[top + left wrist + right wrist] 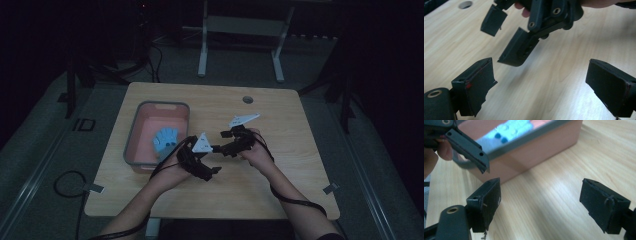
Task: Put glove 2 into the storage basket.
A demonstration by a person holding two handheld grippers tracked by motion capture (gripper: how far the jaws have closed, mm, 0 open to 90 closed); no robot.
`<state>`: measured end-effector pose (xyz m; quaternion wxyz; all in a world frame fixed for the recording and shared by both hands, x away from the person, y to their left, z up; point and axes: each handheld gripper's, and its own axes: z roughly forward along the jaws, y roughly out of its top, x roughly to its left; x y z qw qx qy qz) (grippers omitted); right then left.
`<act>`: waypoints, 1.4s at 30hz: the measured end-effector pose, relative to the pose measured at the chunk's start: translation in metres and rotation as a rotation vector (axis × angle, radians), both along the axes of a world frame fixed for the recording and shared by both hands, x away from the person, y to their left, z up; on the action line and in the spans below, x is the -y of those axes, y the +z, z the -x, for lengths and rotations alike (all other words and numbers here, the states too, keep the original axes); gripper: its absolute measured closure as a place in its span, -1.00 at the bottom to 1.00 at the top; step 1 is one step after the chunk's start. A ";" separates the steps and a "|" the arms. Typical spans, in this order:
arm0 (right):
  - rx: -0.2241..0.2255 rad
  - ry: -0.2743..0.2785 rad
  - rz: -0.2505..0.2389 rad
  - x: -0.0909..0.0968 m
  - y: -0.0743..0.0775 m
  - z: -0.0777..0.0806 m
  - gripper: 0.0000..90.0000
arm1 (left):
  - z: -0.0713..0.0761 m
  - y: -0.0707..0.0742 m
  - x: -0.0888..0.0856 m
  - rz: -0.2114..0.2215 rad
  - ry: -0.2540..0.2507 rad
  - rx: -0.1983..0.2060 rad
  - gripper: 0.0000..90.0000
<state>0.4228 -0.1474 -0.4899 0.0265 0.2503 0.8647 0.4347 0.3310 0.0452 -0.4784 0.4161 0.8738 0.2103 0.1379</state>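
Both claws hang empty over bare table — left claw point(541, 85) and right claw point(540, 205) each gape wide, gripping nothing. The bin point(544, 143) with the blue glove point(164, 140) sits just beyond the right claw's jaws, past the left one — likely the next reach.

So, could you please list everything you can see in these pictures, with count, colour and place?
Table: one, light wood, centre, with a round hole near its far edge.
Tub: one, pink with grey rim, on the table's left side.
Glove-like thing: one, light blue, inside the tub; too dim to identify.
Metal frame: one, white, on the floor beyond the table.
Left gripper: one, black, fingers apart, empty, over the table's middle.
Right gripper: one, black, fingers apart, empty, facing the left one.
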 end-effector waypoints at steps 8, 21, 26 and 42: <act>-0.020 -0.004 0.005 0.024 -0.018 0.008 -0.62 | 0.006 -0.020 0.021 0.000 -0.044 -0.029 -0.81; -0.037 -0.029 0.003 0.054 -0.037 0.022 -0.62 | 0.012 -0.044 0.044 -0.004 -0.109 -0.054 -0.81; -0.050 -0.037 0.007 0.065 -0.046 0.028 -0.62 | 0.014 -0.052 0.051 -0.003 -0.125 -0.054 -0.81; -0.065 -0.072 0.004 0.096 -0.065 0.045 -0.62 | 0.018 -0.071 0.067 0.004 -0.172 -0.040 -0.80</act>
